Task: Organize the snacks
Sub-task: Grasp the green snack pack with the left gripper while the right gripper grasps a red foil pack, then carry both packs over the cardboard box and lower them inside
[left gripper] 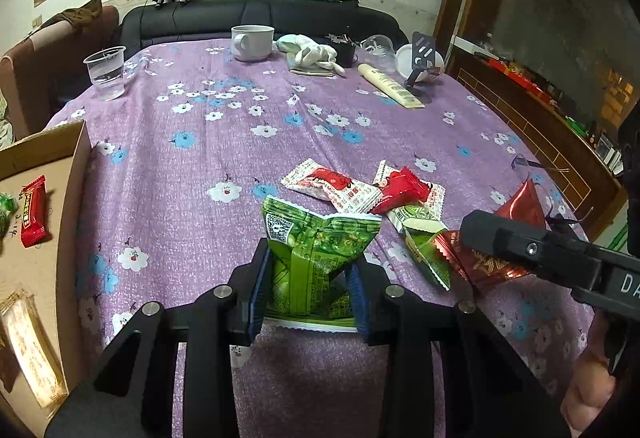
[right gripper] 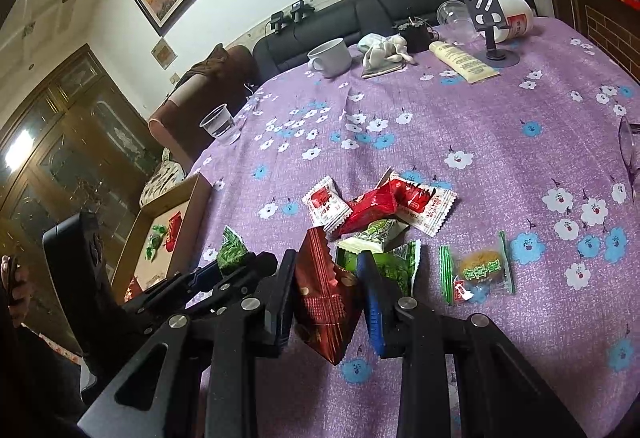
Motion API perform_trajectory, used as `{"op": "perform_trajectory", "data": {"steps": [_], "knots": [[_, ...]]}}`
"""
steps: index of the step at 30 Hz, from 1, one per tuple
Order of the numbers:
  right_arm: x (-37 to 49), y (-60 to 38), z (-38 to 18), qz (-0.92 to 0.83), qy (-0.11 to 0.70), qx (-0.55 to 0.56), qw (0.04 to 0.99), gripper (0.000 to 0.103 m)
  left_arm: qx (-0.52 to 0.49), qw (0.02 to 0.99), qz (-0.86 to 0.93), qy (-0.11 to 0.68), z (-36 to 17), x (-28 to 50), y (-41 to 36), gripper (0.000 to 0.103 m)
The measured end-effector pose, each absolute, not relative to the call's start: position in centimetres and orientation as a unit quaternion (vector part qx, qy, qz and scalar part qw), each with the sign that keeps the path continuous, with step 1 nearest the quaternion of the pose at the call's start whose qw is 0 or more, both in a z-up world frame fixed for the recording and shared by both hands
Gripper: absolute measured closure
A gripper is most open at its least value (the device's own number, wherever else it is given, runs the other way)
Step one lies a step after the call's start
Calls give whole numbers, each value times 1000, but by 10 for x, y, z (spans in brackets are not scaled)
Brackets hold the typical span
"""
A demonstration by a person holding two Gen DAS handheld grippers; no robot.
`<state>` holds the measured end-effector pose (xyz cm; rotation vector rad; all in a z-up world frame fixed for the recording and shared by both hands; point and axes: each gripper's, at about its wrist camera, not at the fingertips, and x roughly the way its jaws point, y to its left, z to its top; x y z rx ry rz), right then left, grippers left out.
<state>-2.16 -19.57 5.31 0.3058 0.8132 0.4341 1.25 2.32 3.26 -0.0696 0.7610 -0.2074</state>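
Observation:
My left gripper (left gripper: 310,278) is shut on a green snack packet (left gripper: 316,258) and holds it just above the purple cloth; it also shows in the right wrist view (right gripper: 232,252). My right gripper (right gripper: 326,286) is shut on a dark red snack packet (right gripper: 324,298), seen in the left wrist view too (left gripper: 524,206). A pile of red-and-white and green packets (right gripper: 380,210) lies ahead of both. A small cake in a green-edged wrapper (right gripper: 478,270) lies to the right. The cardboard box (left gripper: 76,158) at the left holds a red bar (left gripper: 34,210) and other snacks.
A plastic cup of water (left gripper: 106,72) stands at the far left. At the back stand a white mug (left gripper: 252,42), white cloth gloves (left gripper: 312,52), a cream tube (left gripper: 390,86), a phone stand (left gripper: 420,58) and an empty cup (left gripper: 378,50). A black sofa (left gripper: 260,14) lies behind.

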Motion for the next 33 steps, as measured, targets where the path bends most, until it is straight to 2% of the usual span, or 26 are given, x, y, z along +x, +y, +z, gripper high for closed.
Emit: {"op": "perform_trajectory", "data": {"steps": [33], "knots": [[-28, -197, 61, 209, 373, 145, 892, 73, -71, 922, -97, 368, 48, -2, 35, 70]]}}
